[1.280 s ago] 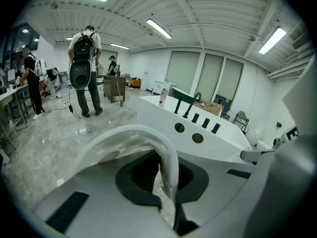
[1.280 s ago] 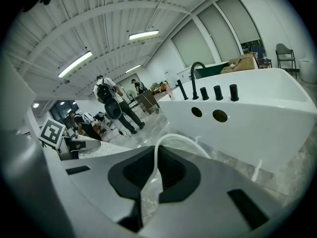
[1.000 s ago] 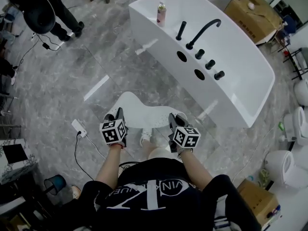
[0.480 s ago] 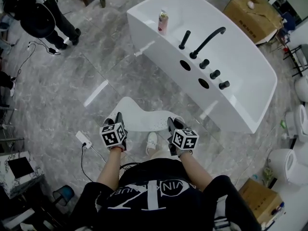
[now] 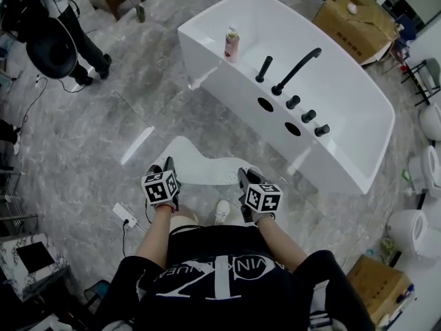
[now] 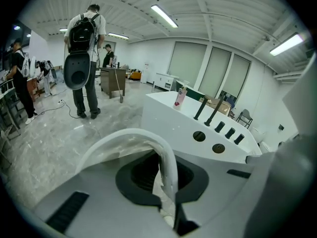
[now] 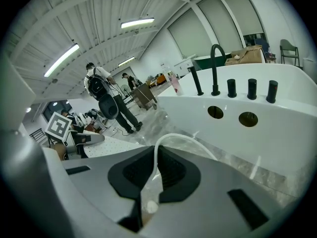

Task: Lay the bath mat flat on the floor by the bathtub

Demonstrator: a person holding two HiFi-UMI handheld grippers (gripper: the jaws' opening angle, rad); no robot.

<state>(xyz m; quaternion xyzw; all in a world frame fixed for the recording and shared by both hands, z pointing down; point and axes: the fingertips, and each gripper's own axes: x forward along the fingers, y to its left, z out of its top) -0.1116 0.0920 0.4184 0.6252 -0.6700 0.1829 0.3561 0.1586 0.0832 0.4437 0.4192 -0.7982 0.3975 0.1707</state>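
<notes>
The white bath mat [image 5: 201,164] hangs between both grippers, its far part sagging toward the grey marble floor in front of the white bathtub [image 5: 220,81]. My left gripper [image 5: 167,167] is shut on the mat's near left edge; in the left gripper view the mat [image 6: 124,140] arches up out of the closed jaws of the left gripper [image 6: 167,187]. My right gripper [image 5: 245,179] is shut on the near right edge; the right gripper view shows the thin mat edge [image 7: 190,142] pinched by the right gripper [image 7: 151,180].
On the tub rim stand a black faucet [image 5: 296,66] with knobs and a pink bottle [image 5: 231,43]. A person with a backpack [image 5: 58,36] stands far left. A power strip [image 5: 128,215] lies on the floor left; cardboard boxes [image 5: 358,19] and toilets [image 5: 413,229] are on the right.
Both grippers, still holding the mat, have come a little nearer to the bathtub as the holder stepped forward. The grips have not changed.
</notes>
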